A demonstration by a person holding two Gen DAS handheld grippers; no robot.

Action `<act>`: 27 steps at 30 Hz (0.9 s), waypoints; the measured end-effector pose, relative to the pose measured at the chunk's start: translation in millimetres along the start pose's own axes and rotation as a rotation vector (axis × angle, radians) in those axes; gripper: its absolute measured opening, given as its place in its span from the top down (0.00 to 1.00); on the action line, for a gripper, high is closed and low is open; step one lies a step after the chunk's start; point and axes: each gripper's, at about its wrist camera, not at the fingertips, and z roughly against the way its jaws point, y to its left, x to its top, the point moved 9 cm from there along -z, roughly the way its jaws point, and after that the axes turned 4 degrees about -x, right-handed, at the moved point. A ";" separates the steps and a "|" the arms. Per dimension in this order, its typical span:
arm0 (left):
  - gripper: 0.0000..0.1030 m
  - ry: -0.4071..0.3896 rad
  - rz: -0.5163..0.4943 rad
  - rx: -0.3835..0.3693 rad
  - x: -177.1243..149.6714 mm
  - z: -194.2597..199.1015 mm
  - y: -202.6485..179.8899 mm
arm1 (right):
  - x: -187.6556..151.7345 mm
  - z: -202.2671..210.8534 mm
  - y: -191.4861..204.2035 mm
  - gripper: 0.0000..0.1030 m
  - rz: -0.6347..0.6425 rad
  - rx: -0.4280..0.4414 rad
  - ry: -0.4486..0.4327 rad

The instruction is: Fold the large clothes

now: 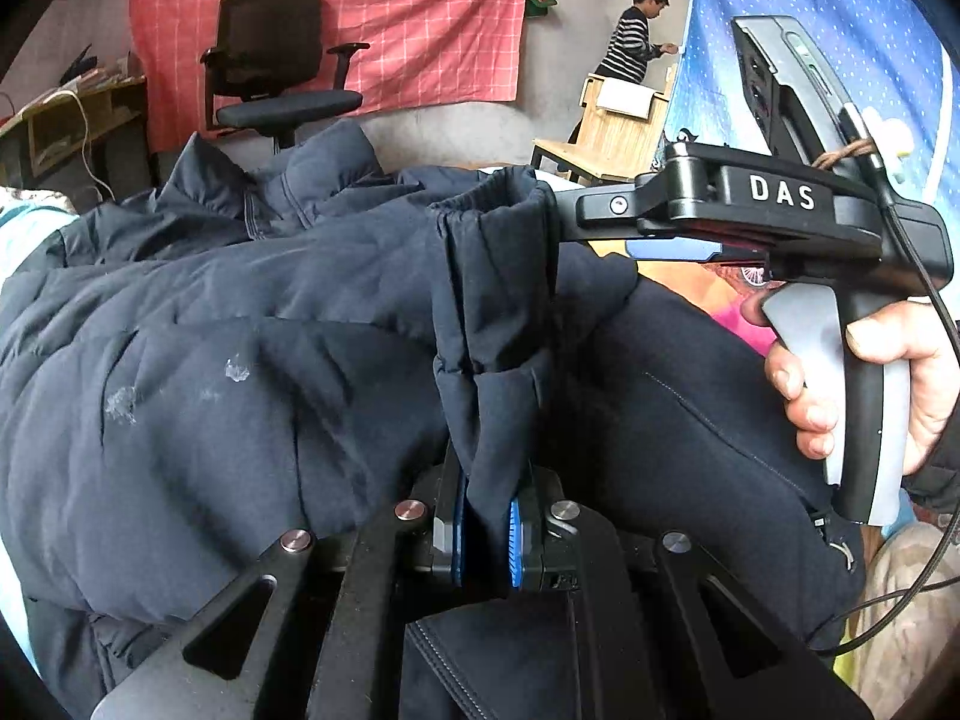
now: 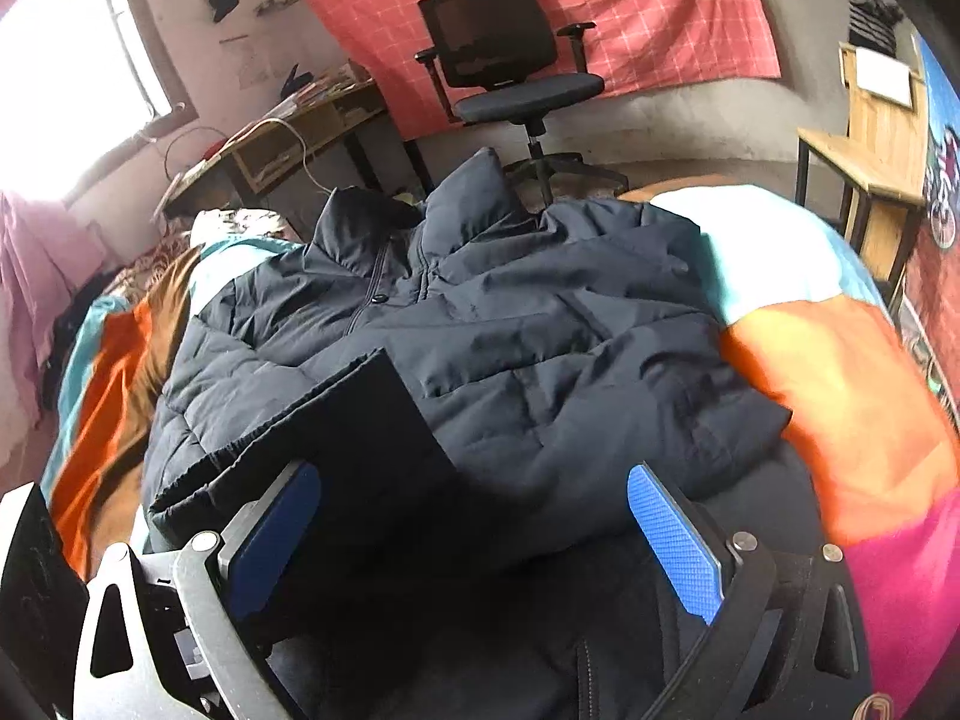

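The dark blue puffy jacket point(image 2: 480, 324) lies spread on the bed point(image 2: 840, 372), its collar toward the far edge. The left claw point(image 1: 486, 531) pinches the sleeve cuff point(image 1: 498, 276). The right claw point(image 2: 474, 531) hangs wide open over the near hem. Bare bed shows along the right edge.

A lived-in home room: black swivel office chair point(image 2: 510, 66), red checked cloth point(image 2: 630, 6) hung on the wall, cluttered wooden desk point(image 2: 288, 132), colourful bed cover point(image 2: 840, 372)

A dark navy puffer jacket point(image 2: 480, 324) lies spread and rumpled, collar away from the tools, its elastic-cuffed sleeve point(image 1: 492, 276) folded across it.
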 end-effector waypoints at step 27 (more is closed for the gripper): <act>0.31 -0.087 0.184 0.024 -11.9 80.1 40.2 | -6.6 2.0 24.8 0.00 -0.172 0.329 0.099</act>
